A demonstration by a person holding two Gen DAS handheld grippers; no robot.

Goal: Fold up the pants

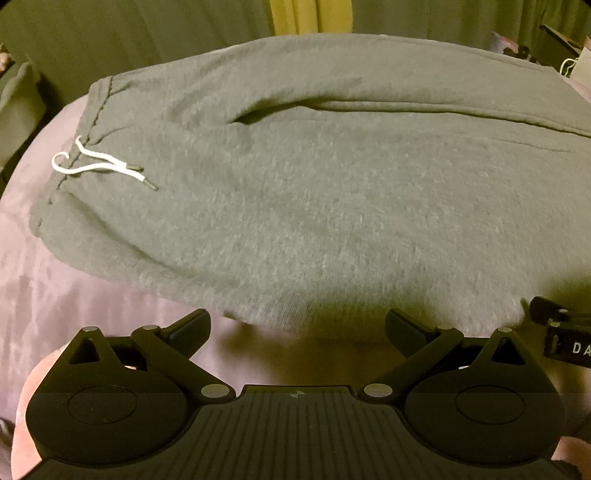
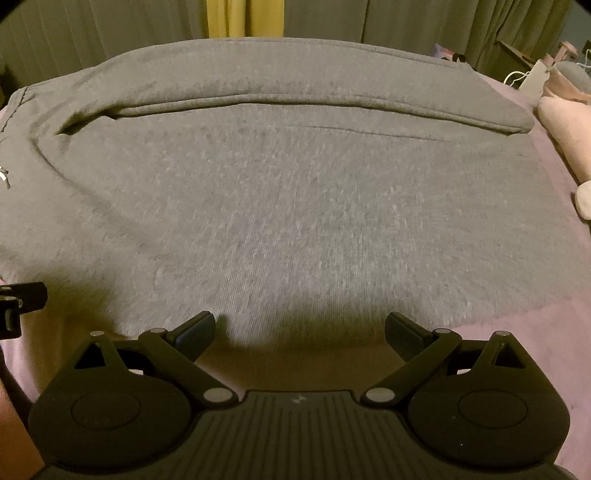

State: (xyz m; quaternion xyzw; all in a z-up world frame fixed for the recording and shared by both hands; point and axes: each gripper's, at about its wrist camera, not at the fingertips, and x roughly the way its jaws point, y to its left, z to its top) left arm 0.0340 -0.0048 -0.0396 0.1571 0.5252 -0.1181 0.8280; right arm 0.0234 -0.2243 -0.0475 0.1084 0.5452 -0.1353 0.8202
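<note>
The grey pants [image 1: 295,192] lie spread flat on a pink sheet [image 1: 74,288], waistband to the left with its white drawstring [image 1: 96,166] loose on the fabric, the 2 legs [image 2: 295,177] side by side running to the right. The left gripper [image 1: 297,325] sits at the near edge of the pants — jaws wide apart, holding nothing. The right gripper [image 2: 300,328] is the same: spread wide, empty, just at the near hem edge. Curtains [image 2: 110,33] hang behind.
</note>
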